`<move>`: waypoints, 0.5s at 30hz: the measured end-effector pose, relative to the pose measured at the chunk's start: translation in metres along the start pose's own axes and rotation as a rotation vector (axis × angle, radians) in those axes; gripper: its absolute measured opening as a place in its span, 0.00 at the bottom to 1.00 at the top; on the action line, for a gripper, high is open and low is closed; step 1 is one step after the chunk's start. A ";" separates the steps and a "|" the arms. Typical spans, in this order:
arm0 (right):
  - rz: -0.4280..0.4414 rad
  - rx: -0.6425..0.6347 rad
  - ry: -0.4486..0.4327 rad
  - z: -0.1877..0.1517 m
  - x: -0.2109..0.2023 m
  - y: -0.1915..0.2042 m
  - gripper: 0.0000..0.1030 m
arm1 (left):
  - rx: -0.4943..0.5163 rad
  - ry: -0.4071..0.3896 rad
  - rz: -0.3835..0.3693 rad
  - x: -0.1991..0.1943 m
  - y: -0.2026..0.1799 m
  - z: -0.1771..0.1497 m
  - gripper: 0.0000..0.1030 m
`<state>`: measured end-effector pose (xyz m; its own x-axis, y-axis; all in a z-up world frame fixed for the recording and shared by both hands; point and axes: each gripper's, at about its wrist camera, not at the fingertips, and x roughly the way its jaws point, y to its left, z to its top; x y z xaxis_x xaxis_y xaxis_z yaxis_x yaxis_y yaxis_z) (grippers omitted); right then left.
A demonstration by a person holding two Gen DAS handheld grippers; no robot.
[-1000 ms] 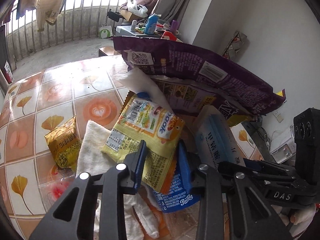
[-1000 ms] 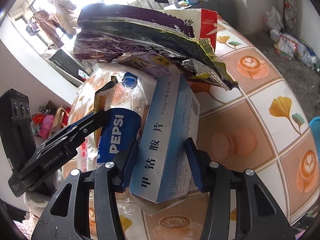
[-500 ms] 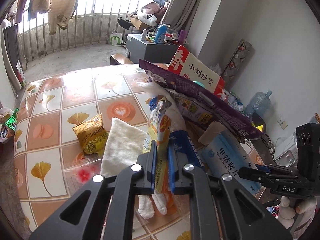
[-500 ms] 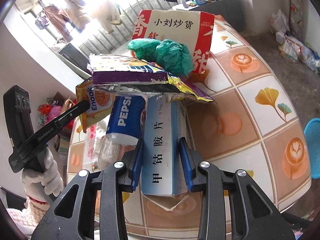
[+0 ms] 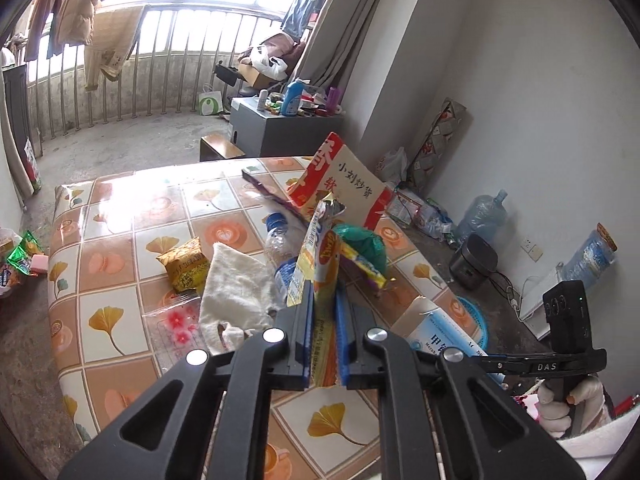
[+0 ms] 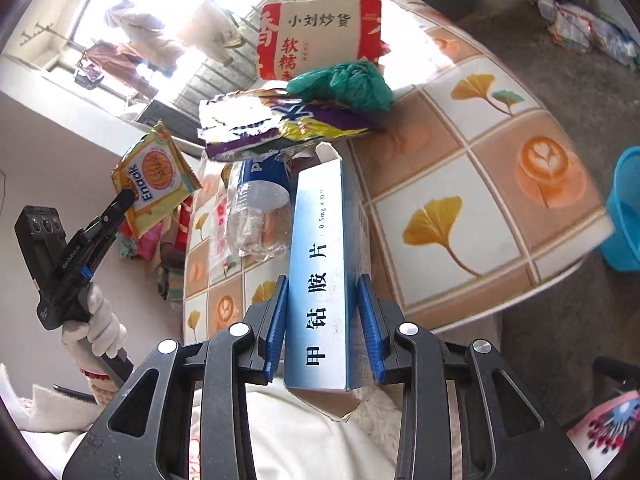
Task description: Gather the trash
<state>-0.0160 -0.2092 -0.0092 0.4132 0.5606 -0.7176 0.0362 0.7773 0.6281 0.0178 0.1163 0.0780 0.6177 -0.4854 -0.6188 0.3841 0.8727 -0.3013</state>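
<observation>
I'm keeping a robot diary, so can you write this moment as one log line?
left hand-held gripper: shut on yellow snack packet | right hand-held gripper: shut on blue medicine box | both lifted off table | Pepsi bottle: on table

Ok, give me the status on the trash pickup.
Done: nothing visibly binned yet. In hand: left gripper is shut on a yellow wrapper, right gripper on a blue box. Left on the table: bottle, purple bag, green bag, red box, yellow packet.

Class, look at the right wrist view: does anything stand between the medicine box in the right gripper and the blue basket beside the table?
Nothing visible does. The medicine box is held over the table edge; only open floor separates it from the blue basket.
</observation>
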 end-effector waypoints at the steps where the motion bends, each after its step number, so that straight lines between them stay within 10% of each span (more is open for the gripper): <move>1: 0.004 0.020 -0.016 -0.003 -0.009 -0.005 0.31 | 0.001 0.006 -0.038 -0.002 -0.007 0.001 0.09; 8: -0.062 0.090 -0.220 -0.001 -0.072 -0.032 0.31 | 0.082 0.061 -0.309 0.027 -0.085 0.019 0.09; 15: -0.318 0.153 -0.471 0.027 -0.126 -0.078 0.31 | 0.203 0.167 -0.451 0.120 -0.207 0.055 0.10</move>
<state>-0.0467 -0.3483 0.0402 0.7189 0.0922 -0.6890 0.3411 0.8168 0.4652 0.0500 -0.1257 0.1055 0.2485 -0.7813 -0.5725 0.7224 0.5433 -0.4278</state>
